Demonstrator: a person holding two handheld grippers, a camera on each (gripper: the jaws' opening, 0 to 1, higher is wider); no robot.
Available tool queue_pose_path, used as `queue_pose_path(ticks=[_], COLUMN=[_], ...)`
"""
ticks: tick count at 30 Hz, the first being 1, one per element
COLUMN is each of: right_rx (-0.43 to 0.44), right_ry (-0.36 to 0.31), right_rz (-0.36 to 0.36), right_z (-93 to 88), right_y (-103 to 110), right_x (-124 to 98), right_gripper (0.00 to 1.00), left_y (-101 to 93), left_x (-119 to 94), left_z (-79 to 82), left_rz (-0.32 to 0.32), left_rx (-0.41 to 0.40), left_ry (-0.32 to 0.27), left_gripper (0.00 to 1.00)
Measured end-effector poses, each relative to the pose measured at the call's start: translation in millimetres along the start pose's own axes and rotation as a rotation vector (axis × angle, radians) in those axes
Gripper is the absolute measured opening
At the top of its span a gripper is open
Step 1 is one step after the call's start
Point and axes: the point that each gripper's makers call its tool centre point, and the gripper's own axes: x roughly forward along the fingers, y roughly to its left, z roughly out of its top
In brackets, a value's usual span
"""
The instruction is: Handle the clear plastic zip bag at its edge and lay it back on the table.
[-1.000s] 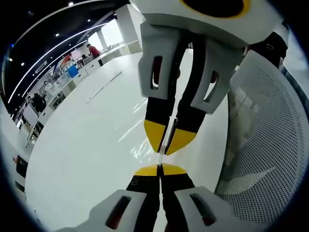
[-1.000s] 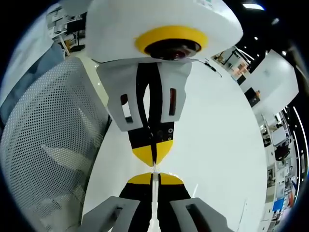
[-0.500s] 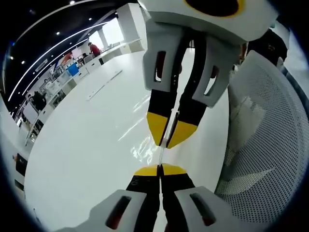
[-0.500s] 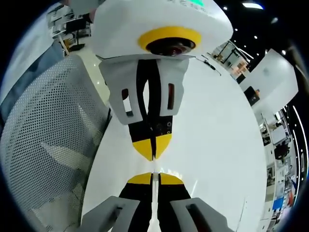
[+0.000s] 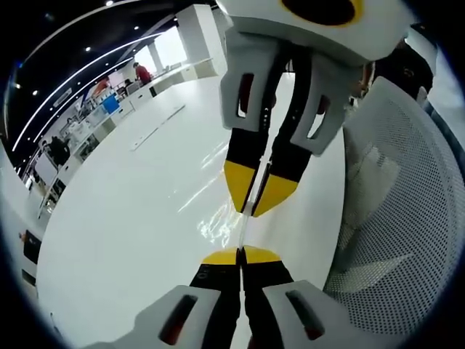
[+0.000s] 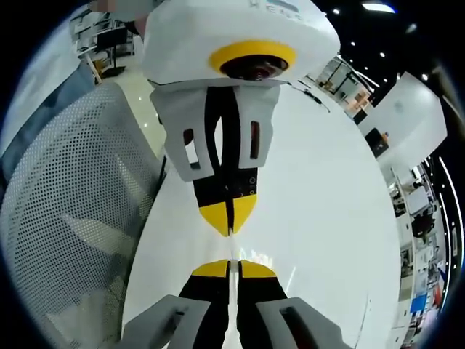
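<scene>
Left gripper view: left gripper [image 5: 240, 254] has its yellow-tipped jaws pressed together on a thin clear edge, the zip bag [image 5: 243, 231], which runs as a short see-through strip up to the right gripper [image 5: 256, 207] coming in from the top, also clamped on it. Right gripper view, same thing mirrored: right gripper [image 6: 232, 267] closed on the bag edge [image 6: 232, 251], left gripper [image 6: 229, 218] facing it just beyond, tips near each other, bag film stretched between them. Bag is held up off the table [image 5: 131, 218], not lying on it.

Handling, as a guess: very light, floppy film, slick, so it will sag and can slip out of a weak pinch; the stiffer zip edge is the place to hold, and both grippers seem to be on an edge, though which edge can't be told. Not fragile, could crease.

Table is glossy white, wide, with light glare streaks below the bag. White perforated mesh chair back [image 5: 407, 211] at the right of the left gripper view, at the left [image 6: 69, 218] of the right gripper view. Far side: open office with desks, people [image 5: 140, 74], dark ceiling with strip lights.
</scene>
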Motion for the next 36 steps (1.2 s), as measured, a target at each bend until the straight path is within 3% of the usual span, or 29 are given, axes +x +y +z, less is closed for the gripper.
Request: queue_pose_path(ticks=[36], right_rx=[0.039], right_ry=[-0.002], right_rz=[-0.011], right_z=[-10.9], right_y=[-0.6], right_x=[-6.8], right_gripper=[0.00], left_y=[4.0], left_x=[0.2], left_z=[-4.6], left_rz=[-0.002], left_rx=[-0.013], left_ry=[0.002], left_gripper=[0.00])
